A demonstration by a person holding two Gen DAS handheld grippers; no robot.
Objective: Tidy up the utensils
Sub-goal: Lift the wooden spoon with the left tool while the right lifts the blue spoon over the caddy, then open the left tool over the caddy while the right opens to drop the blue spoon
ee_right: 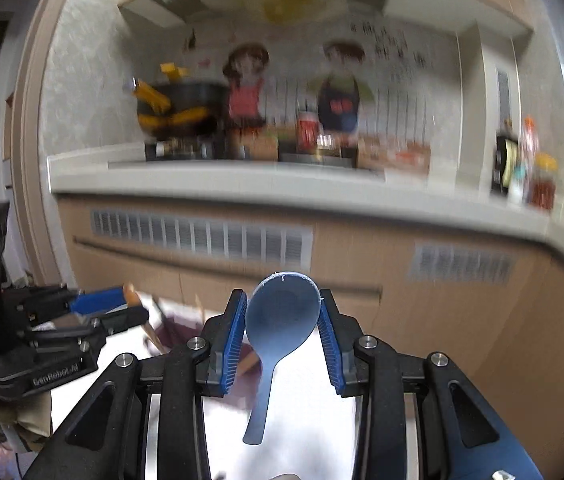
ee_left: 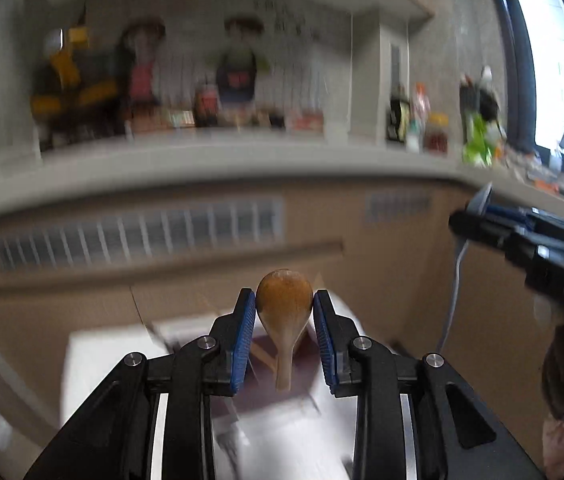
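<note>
My left gripper point(ee_left: 284, 305) is shut on the bowl of a brown wooden spoon point(ee_left: 284, 312), whose handle hangs down toward the camera. My right gripper point(ee_right: 282, 310) is shut on the bowl of a blue-grey plastic spoon point(ee_right: 279, 322), handle hanging down. Both are held in the air above a white surface point(ee_left: 93, 368). The right gripper shows at the right edge of the left wrist view point(ee_left: 466, 222), with the blue-grey spoon's handle point(ee_left: 456, 280) below it. The left gripper shows at the left of the right wrist view point(ee_right: 129, 304). The views are motion blurred.
A grey kitchen counter point(ee_left: 241, 160) runs across ahead, with beige cabinets and vent grilles point(ee_left: 141, 232) under it. On it stand a black and yellow pot point(ee_right: 181, 108), bottles and jars point(ee_left: 422, 120). A dark red organizer point(ee_left: 282, 380) lies below the grippers. A window point(ee_left: 554, 68) is at right.
</note>
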